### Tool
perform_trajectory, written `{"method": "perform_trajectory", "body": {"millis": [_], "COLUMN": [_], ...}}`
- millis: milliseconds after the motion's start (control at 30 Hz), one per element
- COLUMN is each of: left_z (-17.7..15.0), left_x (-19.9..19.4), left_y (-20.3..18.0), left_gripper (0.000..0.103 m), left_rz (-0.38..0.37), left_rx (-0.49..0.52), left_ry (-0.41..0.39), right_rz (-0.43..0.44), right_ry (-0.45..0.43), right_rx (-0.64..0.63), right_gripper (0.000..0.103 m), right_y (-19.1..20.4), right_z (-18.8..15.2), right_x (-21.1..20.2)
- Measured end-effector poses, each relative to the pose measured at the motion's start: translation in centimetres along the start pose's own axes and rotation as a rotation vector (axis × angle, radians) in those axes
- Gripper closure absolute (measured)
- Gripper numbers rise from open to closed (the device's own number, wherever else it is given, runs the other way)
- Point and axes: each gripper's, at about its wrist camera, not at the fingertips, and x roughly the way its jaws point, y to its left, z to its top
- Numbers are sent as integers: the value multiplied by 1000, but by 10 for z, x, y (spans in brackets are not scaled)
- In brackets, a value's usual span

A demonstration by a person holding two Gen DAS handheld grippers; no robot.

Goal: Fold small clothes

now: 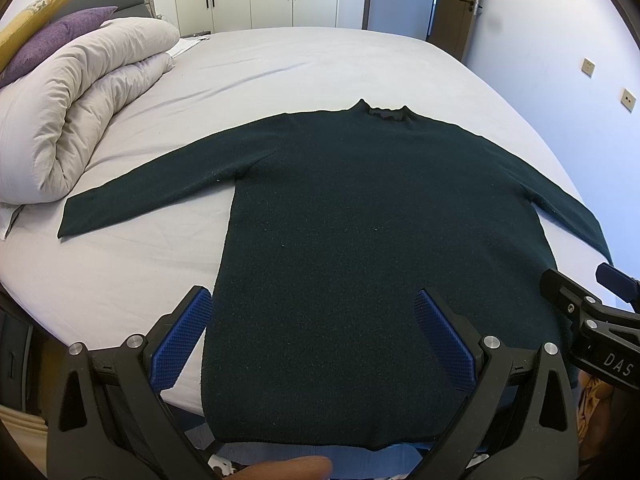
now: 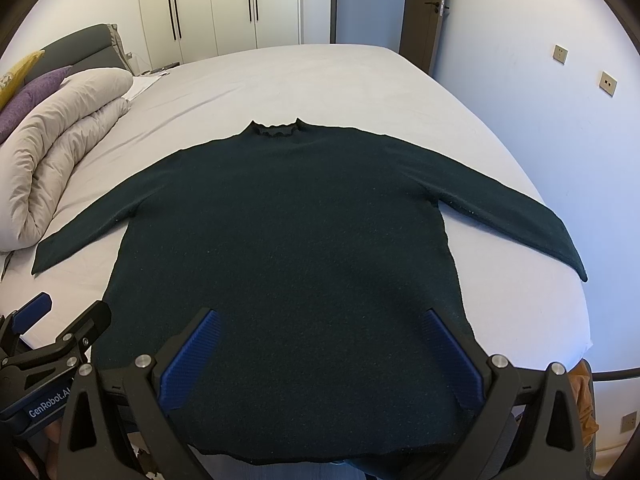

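Both tongs, left point(image 1: 312, 328) and right point(image 2: 320, 344), gape empty over the soft, limp sweater point(image 1: 360, 208); its sleeve cuffs look best to pinch.

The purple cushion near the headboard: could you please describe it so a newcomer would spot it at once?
Start at the bed and find the rolled duvet on its left. The purple cushion leans just behind it, below a yellow cushion; it is the only violet item.

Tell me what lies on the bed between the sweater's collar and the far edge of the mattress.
Nothing: from the sweater collar to the far edge, only bare sheet, in both wrist views.
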Motion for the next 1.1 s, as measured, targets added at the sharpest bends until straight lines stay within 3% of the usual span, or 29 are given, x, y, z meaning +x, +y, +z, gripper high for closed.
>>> {"method": "perform_trajectory", "body": {"millis": [800, 1100], "left_z": [-6, -11], "left_x": [9, 25], "left_y": [5, 40], "left_gripper": [0, 0], "left_rz": [-8, -108], "left_rx": [-12, -87], "left_ry": [17, 30], "right_rz": [-3, -6], "right_ry": [4, 10], "right_rx": [-7, -12], "right_gripper": [0, 0], "right_y": [4, 7], "right_z": [-5, -6], "right_x": [3, 4]}}
